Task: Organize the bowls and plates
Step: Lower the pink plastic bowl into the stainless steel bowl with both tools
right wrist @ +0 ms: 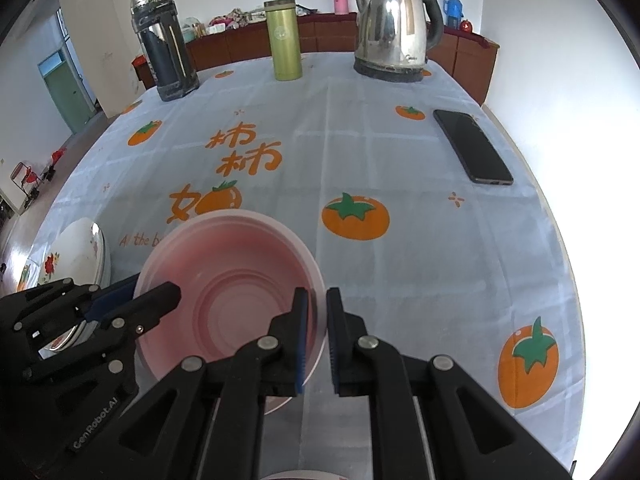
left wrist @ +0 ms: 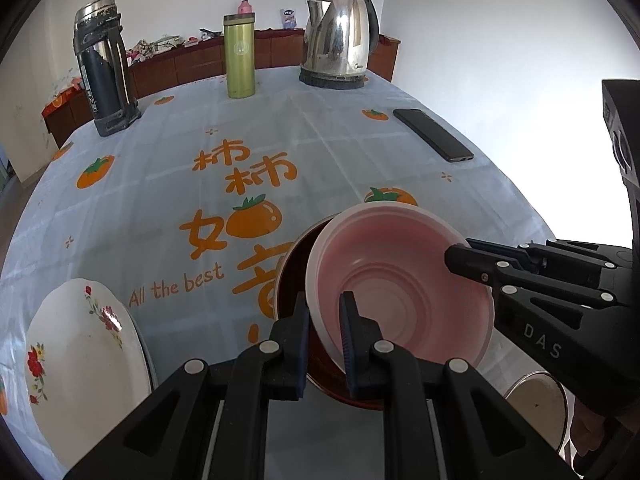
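Stacking looks like the step in hand: the pink bowl (left wrist: pixel 400 280) is held by both tools above a dark red bowl (left wrist: pixel 290 276) on the table (left wrist: pixel 280 140), tilted, its far rim raised. The left hand-held gripper (left wrist: pixel 325 344) has its jaws drawn narrow on the bowl's near rim, one pad inside the wall and one outside; the right hand-held gripper (right wrist: pixel 316 340) pinches the opposite rim in the same way, jaws almost together. Judging by this, the next move calls for levelling the pink bowl, centring it over the red one and lowering both hands evenly before either lets go, since an uneven release could tip it. The pink bowl appears thin, matte plastic, slightly translucent, with stepped concentric rings in its base; the red one is darker and glossy. At the left sits a white plate (left wrist: pixel 80 360) with painted red flowers, seemingly glazed, resting on something shiny beneath it. A smooth printed cloth with orange fruit covers the table.
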